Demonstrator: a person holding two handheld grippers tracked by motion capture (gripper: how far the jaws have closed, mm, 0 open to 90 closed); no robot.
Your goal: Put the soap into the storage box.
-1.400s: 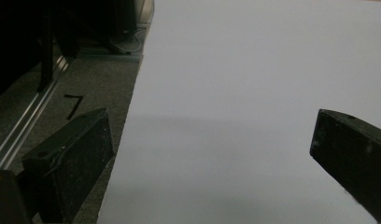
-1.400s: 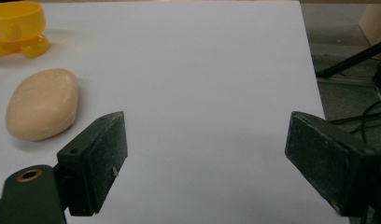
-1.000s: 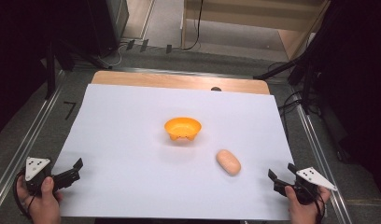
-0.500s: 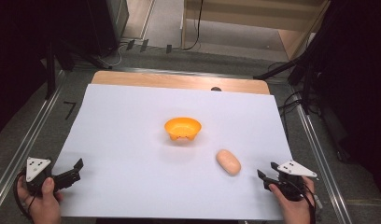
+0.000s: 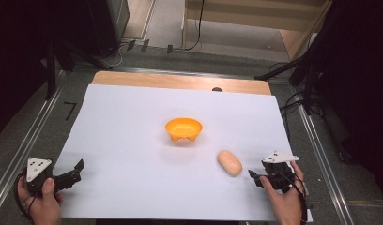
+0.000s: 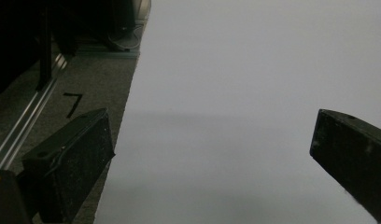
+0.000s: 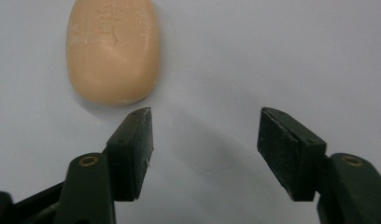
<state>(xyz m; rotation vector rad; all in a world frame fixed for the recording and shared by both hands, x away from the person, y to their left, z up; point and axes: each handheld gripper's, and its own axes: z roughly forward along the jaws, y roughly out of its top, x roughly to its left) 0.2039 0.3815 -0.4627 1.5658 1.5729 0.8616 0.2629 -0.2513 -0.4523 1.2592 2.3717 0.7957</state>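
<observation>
The black fingers [image 7: 132,154] of the right gripper [image 7: 205,116] stood parted with nothing between them; the jaws had just been opening again after a brief full closure. Compared with a second earlier in the high view, the right gripper [image 5: 257,177] had travelled in from the near right corner of the white paper sheet [image 5: 133,136] toward the peach-coloured, smooth oval lump, probably soap or a dough-like bun [image 5: 229,162], and now lay just beside it, apart from it. In the right gripper view the oval lump [image 7: 113,49] sat ahead of and to the left of the jaw tips, off the line between them, so the approach was judged unfinished: the hand would need to shift sideways and forward before any grasp.

The left gripper [image 5: 72,173] had kept its place at the near left edge of the sheet, its fingers [image 6: 72,158] spread wide over bare paper.

The lump rested flat on the sheet, near and to the right of the small orange plastic bowl [image 5: 183,128], which stood empty at the centre. Its surface appeared matte, faintly speckled, with a shallow embossed mark.
</observation>
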